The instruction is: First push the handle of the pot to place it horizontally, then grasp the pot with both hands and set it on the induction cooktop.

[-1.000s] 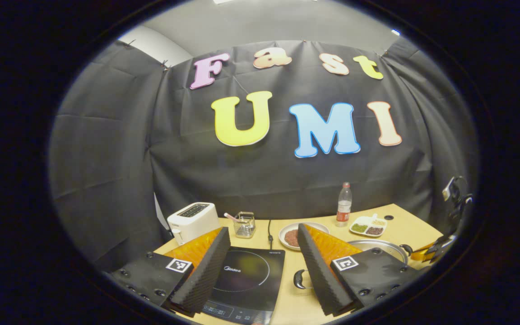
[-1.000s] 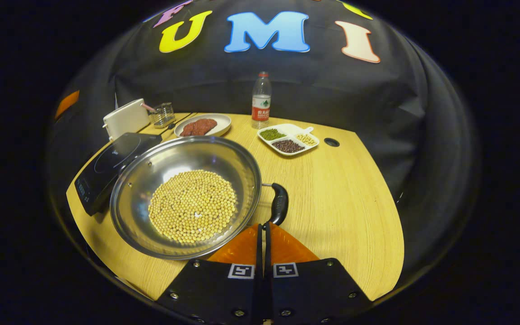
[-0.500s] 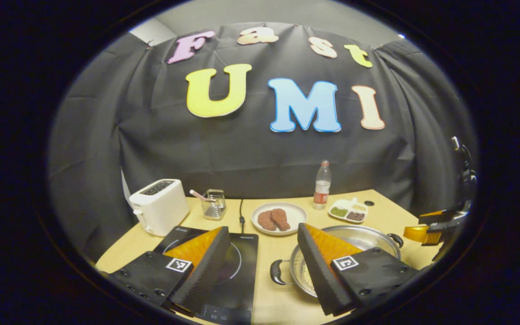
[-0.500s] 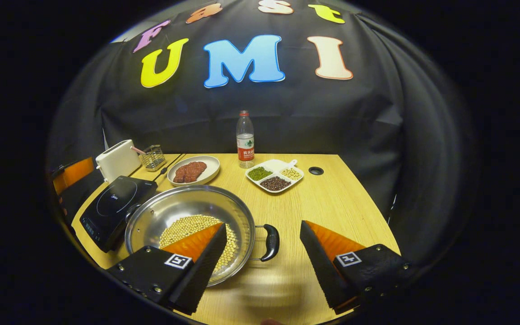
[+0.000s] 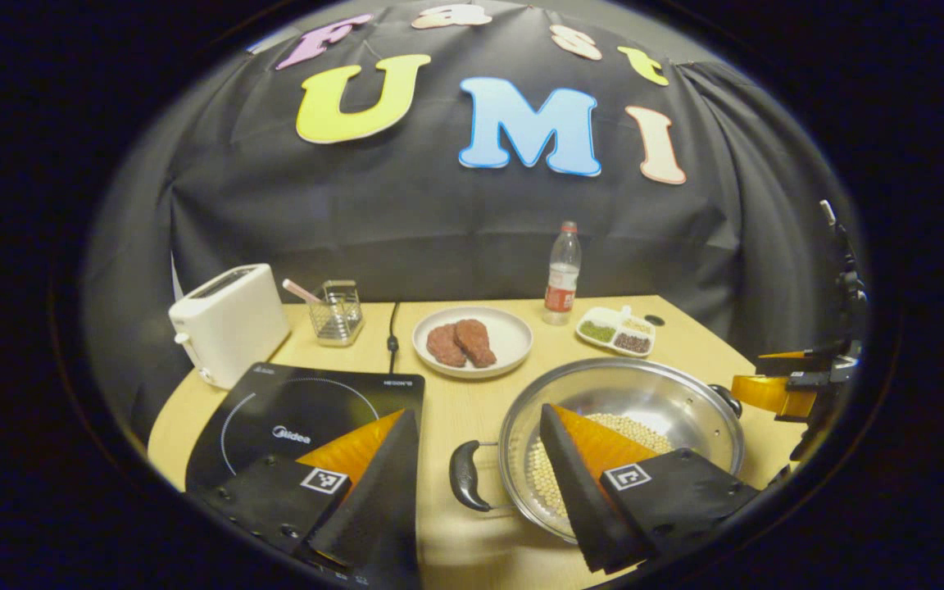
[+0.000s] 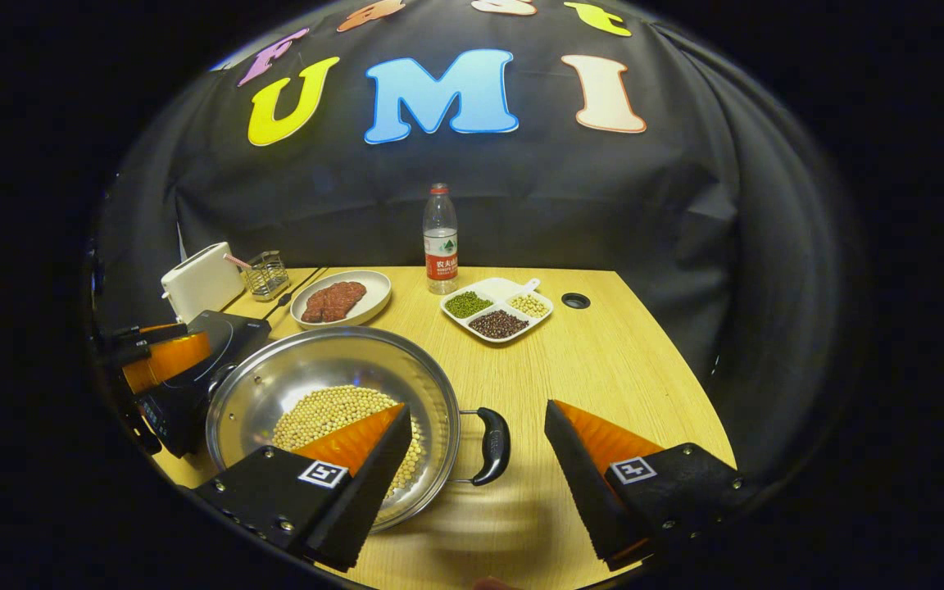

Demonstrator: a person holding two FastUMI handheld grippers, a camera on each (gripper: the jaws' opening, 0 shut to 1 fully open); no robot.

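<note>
A steel pot [image 5: 644,385] holding soybeans [image 5: 628,426] sits on the wooden table, right of the black induction cooktop [image 5: 300,406]. Its two black handles point left and right. My left gripper [image 5: 476,418] is open, hovering over the left handle [image 5: 464,475], with one finger above the cooktop and the other above the pot. In the right gripper view, my right gripper [image 6: 478,410] is open around the pot's [image 6: 316,360] right handle [image 6: 492,447], one finger over the beans [image 6: 324,410]. The left gripper [image 6: 161,360] shows in front of the cooktop [image 6: 230,336]; the right gripper [image 5: 775,389] shows past the pot.
Along the back stand a white toaster [image 5: 226,324], a wire basket [image 5: 337,311], a plate of meat [image 5: 472,340], a water bottle [image 5: 562,274] and a divided dish of beans [image 5: 615,332]. Bare table [image 6: 628,360] lies right of the pot, with a cable hole [image 6: 575,301].
The right gripper has gone from shut at the pot's right handle to open and drawn back. The left gripper has tipped down toward the table, bringing the left handle between its fingers.
</note>
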